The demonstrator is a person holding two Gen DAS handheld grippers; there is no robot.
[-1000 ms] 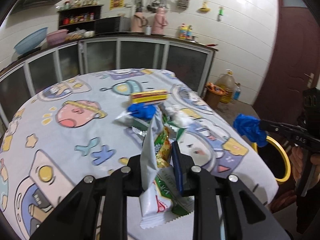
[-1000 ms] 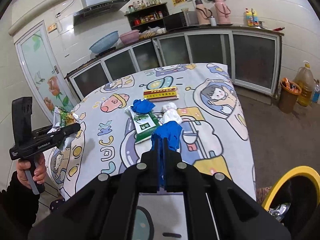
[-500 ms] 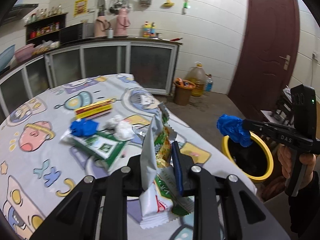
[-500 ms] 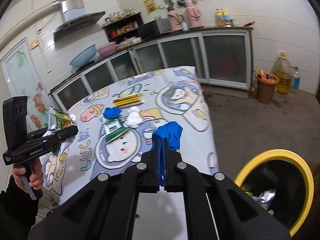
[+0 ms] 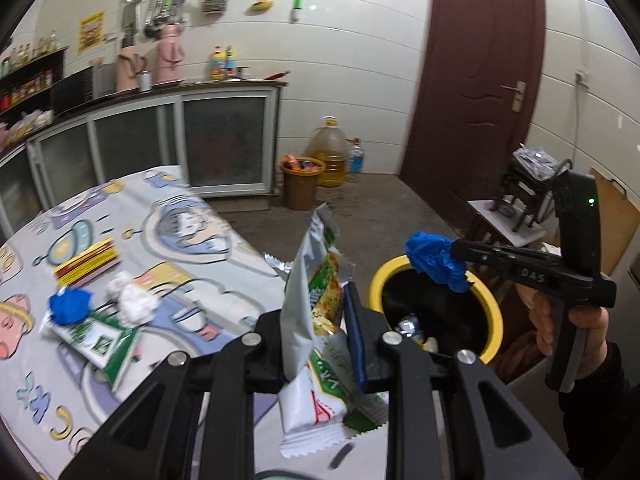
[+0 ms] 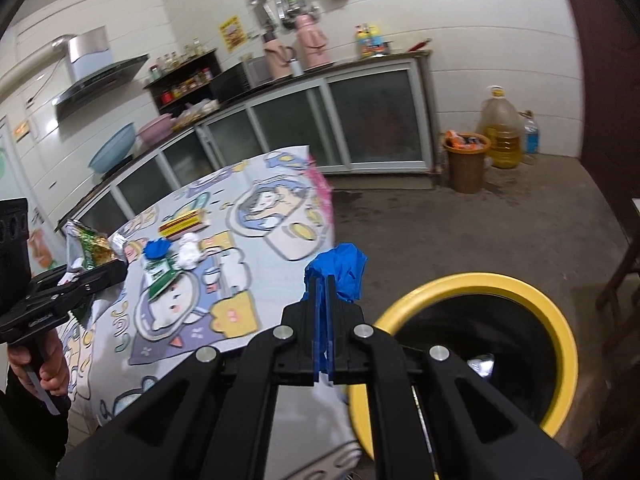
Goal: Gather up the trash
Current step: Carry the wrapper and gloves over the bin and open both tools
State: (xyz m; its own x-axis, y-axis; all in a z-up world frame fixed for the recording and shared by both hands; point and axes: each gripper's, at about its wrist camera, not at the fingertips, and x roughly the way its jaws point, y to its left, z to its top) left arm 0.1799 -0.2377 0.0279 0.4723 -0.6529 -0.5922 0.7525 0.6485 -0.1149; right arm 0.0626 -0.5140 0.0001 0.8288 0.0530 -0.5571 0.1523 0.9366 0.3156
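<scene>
Tablecloth (image 5: 168, 216), left of both tools, carries the trash not yet collected: a yellow box (image 5: 86, 261), a blue wad (image 5: 70, 309) on a green-and-white packet (image 5: 98, 344), and a white tissue (image 5: 130, 300), all well apart from either tool and behind the direction the tools now face.

Left gripper (image 5: 320, 320): jaws clenched on a wrapper (image 5: 310, 312), a snack bag held upright with its long axis running up and down between the fingers, top edge above the tips and crimped bottom hanging below. From this tool the bin (image 5: 436, 316) lies ahead and to the right, its near rim just beyond the fingertips; the table edge is beneath the tool.

Right gripper (image 6: 326, 284): jaws fully closed on a blue glove (image 6: 336, 270), crumpled and bunched above the fingertips. From this tool the bin (image 6: 472, 344) lies just to the right and below. In the left wrist view the glove (image 5: 436, 262) hangs over the far rim of the bin opening, the person's hand (image 5: 568, 326) on the handle beyond it.

Judgement: the right tool is the nearer to the bin mouth and is placed to drop first; the left needs a further short carry rightward. Some trash already lies inside the bin.
</scene>
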